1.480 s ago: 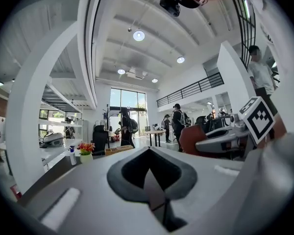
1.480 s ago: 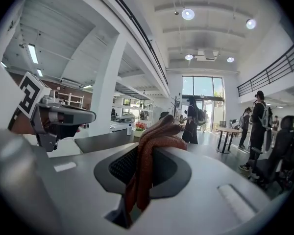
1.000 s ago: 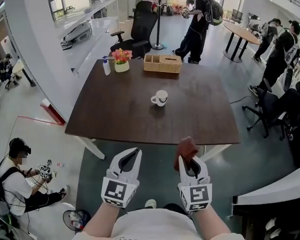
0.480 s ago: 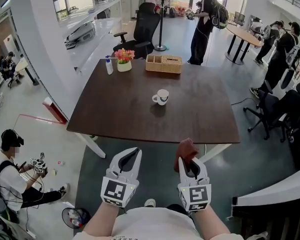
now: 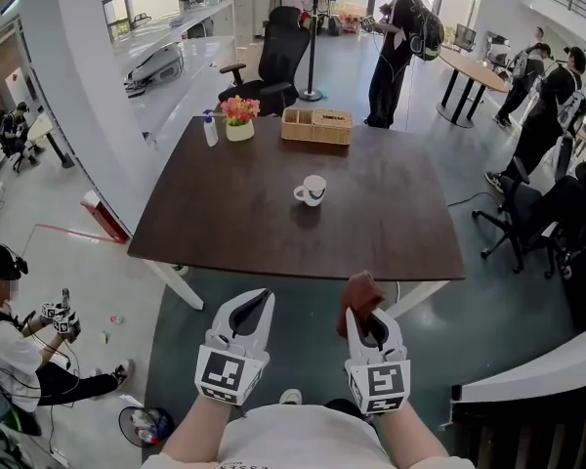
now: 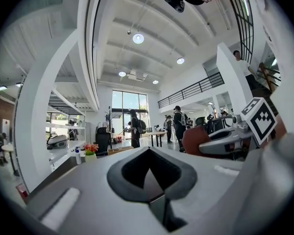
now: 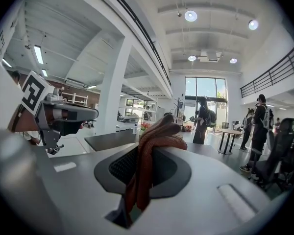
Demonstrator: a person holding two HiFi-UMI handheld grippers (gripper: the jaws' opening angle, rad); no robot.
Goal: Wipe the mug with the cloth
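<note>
The right hand-held gripper is clenched on a reddish-brown cloth, which bunches between its jaws and sticks out past the tips. The left hand-held gripper is clenched too, with nothing in it. Both hang short of the near edge of the dark desk. The white mug stands upright near the desk's middle, at 12 o'clock from the grippers and well apart from them, handle toward 9 o'clock.

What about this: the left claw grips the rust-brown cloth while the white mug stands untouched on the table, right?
Wrong claw: the right gripper view shows the right claw gripping the rust-brown cloth. The white mug stands untouched on the table.
</note>
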